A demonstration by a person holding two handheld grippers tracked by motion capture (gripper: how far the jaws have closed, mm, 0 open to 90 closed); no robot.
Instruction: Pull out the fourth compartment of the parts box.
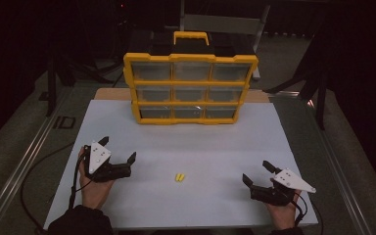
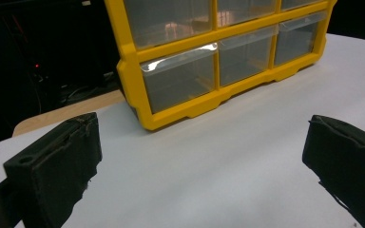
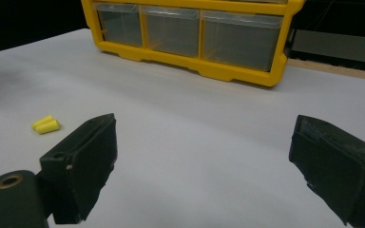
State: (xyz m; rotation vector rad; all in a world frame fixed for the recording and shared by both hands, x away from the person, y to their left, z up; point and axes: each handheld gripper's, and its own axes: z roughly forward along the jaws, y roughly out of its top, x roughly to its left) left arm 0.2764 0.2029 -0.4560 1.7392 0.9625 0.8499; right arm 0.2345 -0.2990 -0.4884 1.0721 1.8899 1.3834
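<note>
A yellow drawer organiser (image 1: 190,88) with clear drawers, all pushed in, stands upright at the back of the white board (image 1: 200,142); its lower drawers (image 2: 180,76) and bottom row (image 3: 185,35) face the gripper views. Two small yellow earplugs (image 1: 179,177) lie side by side on the board between my hands, also at the left of the right gripper view (image 3: 46,125). My left gripper (image 1: 118,148) is held at the near left, open and empty. My right gripper (image 1: 257,173) is held at the near right, open, with nothing between its jaws.
The board lies on a wooden tabletop (image 1: 112,94) with metal rails (image 1: 24,161) on both sides. Black stand legs (image 1: 318,83) rise at the far right and far left. A grey chair (image 1: 225,24) stands behind the organiser.
</note>
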